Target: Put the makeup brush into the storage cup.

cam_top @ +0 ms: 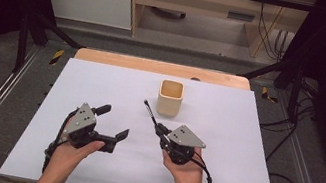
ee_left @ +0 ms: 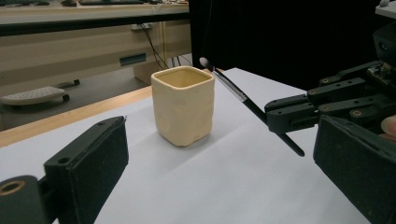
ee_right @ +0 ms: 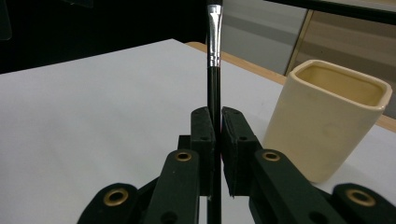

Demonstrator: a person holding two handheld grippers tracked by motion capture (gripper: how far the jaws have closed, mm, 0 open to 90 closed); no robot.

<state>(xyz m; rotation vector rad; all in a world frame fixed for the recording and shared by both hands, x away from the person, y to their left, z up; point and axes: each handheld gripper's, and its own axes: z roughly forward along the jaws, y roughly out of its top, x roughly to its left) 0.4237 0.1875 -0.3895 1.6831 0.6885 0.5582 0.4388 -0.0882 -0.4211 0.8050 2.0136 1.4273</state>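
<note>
White table (cam_top: 88, 159) | one cup (cam_top: 170, 98) | one brush (cam_top: 151, 113) clenched in right hand-held gripper (cam_top: 160, 130) | left hand-held gripper (cam_top: 112, 122) released

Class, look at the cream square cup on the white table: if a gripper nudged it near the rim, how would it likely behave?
The cup is taller than wide, so a push at the rim might tip it rather than slide it. Its thick glazed-looking walls suggest ceramic: probably stiff, fairly heavy, breakable. Flat sides mean it should not roll far.
</note>
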